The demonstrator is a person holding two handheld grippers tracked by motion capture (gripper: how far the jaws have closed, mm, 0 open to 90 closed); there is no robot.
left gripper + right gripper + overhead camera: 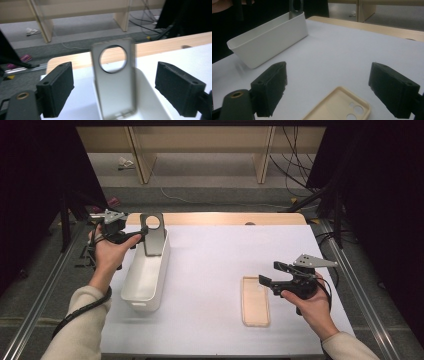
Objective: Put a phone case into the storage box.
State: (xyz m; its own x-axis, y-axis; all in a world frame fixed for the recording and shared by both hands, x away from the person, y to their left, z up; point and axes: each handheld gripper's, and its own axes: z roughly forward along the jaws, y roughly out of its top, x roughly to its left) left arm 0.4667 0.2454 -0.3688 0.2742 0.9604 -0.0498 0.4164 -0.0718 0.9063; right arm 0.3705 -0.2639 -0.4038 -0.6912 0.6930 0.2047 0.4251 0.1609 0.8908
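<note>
A grey phone case (153,235) with a round camera hole stands upright, leaning at the far end of a white bin (145,304). My left gripper (142,232) hovers just left of it, open. In the left gripper view the grey case (115,85) stands beyond the gap of my left gripper (115,93), and neither pad touches it. A cream phone case (255,301) lies flat, inside up, on the white table sheet (210,265). My right gripper (270,275) is open just above its far right corner. In the right gripper view the cream case (339,106) lies below my right gripper (327,90).
The white bin (269,40) runs lengthwise along the table's left side, with the grey case (295,6) at its far end. A wooden table edge (220,218) borders the sheet at the back. Wooden shelf legs and loose cables stand on the floor beyond.
</note>
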